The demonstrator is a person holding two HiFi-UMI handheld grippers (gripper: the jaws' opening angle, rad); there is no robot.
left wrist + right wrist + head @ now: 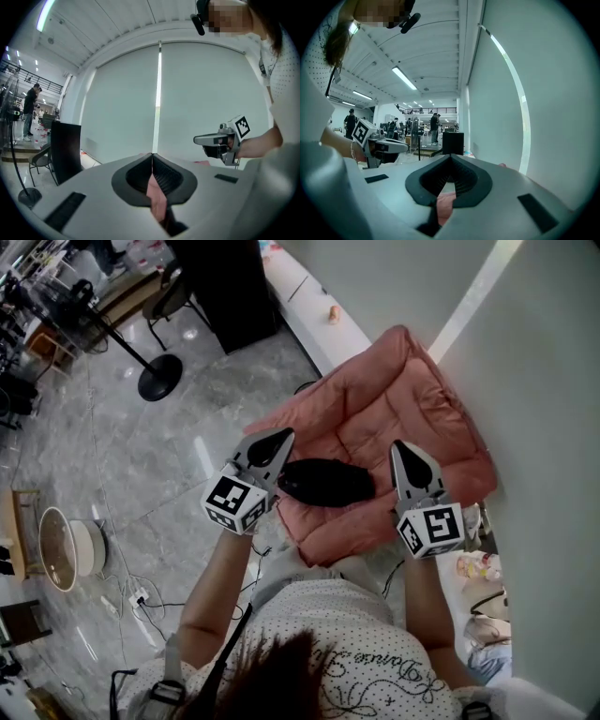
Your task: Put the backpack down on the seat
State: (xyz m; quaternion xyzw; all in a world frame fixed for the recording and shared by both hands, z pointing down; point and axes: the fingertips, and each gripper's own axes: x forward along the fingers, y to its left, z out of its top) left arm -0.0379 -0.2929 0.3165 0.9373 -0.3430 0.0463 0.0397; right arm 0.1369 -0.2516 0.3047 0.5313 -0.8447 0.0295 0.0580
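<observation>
Pink seat (412, 399) has the black backpack (325, 482) lying on it. Left gripper (281, 437) and right gripper (403, 448) hover above, fingers pressed together, holding nothing.

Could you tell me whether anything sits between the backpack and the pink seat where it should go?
Nothing visible does: the black backpack already lies on the pink seat, with the left gripper and right gripper shut on either side of it in the head view.
</observation>
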